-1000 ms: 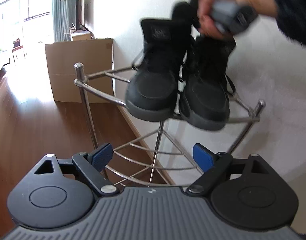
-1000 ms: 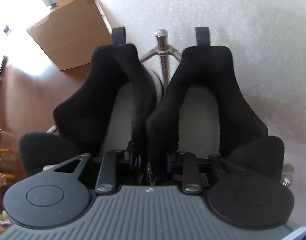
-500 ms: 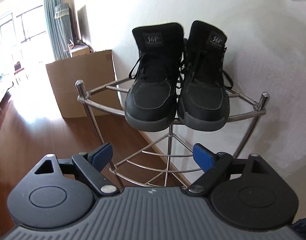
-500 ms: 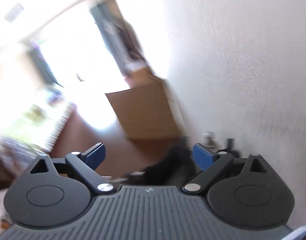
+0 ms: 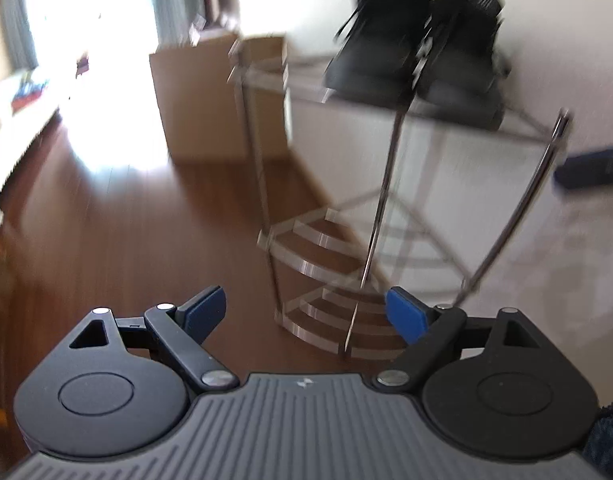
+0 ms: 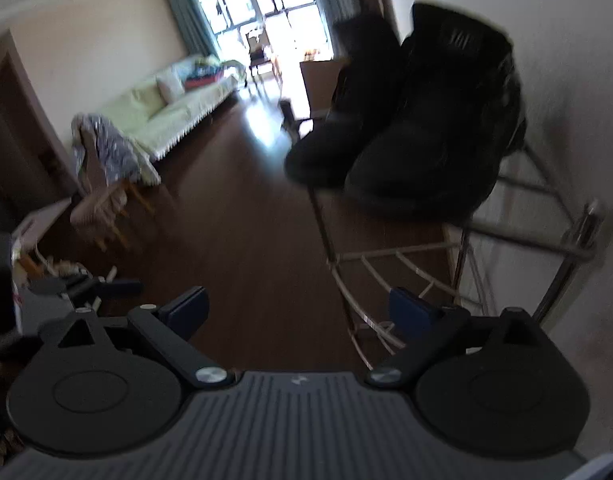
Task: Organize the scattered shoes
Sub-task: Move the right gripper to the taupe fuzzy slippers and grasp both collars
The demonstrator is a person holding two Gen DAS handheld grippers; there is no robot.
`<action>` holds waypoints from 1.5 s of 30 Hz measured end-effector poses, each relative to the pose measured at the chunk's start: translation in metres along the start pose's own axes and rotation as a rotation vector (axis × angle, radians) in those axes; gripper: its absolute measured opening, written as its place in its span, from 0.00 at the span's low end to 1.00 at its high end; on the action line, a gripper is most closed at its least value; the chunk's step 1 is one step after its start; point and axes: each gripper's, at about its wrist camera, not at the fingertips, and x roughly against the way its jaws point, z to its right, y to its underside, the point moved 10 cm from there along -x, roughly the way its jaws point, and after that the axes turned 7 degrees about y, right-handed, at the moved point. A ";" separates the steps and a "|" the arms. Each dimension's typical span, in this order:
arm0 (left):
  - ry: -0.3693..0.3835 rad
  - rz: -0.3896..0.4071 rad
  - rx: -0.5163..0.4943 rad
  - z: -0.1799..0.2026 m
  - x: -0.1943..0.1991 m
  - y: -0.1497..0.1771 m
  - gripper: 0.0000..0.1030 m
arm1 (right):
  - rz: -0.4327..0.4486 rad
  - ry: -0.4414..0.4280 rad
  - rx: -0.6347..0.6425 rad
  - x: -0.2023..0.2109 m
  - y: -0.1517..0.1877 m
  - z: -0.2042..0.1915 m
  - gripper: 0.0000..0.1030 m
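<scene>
Both my left gripper [image 5: 306,312] and right gripper [image 6: 298,310] hang spread apart, holding nothing. The black shoes [image 5: 416,56] sit side by side on the rack's [image 5: 386,184] top shelf, apparently toes outward through the blur.

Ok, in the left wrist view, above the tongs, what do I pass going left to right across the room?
Bright window with grey curtains → brown cardboard box → chrome corner shoe rack carrying the pair of black high-top shoes on its top tier → blurred dark object at the right edge, too smeared to identify.
</scene>
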 end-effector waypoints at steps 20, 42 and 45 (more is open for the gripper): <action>0.045 -0.289 -0.028 -0.286 -0.171 0.369 0.86 | -0.426 0.117 -0.233 -0.250 0.295 -0.261 0.89; 0.032 -0.375 -0.148 -0.364 -0.350 0.514 0.86 | -0.521 0.308 -0.026 -0.594 0.475 -0.282 0.91; 0.054 -0.389 -0.160 -0.359 -0.352 0.513 0.86 | -0.610 0.319 -0.009 -0.584 0.491 -0.285 0.92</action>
